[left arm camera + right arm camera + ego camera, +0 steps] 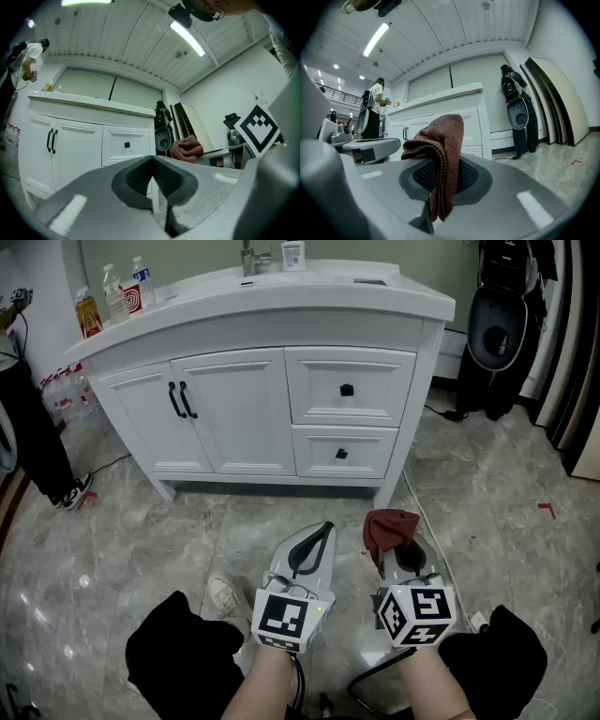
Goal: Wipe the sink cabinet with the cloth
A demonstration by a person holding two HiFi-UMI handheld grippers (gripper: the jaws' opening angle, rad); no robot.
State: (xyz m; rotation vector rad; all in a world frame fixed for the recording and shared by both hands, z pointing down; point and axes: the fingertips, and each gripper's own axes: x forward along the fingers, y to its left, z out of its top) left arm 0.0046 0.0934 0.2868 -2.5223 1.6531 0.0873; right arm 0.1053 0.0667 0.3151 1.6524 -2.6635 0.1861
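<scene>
- Brown terry cloth point(387, 524) pinched in right tool point(397, 559), jaws clamped on it.
- Left tool point(312, 545) closed, w/ nothing in it.
- White wooden sink cabinet point(244, 409) well apart; wiping prob. not begun yet.

On the sink cabinet point(239, 409), the faucet point(249, 261) is cut off by the head view's top edge. Labels on the bottles point(114, 296) at its left end are too small to read.

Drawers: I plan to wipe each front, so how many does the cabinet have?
2. The upper drawer sits right of the doors; the lower drawer is directly below it. The cabinet's other sides are out of view.
</scene>
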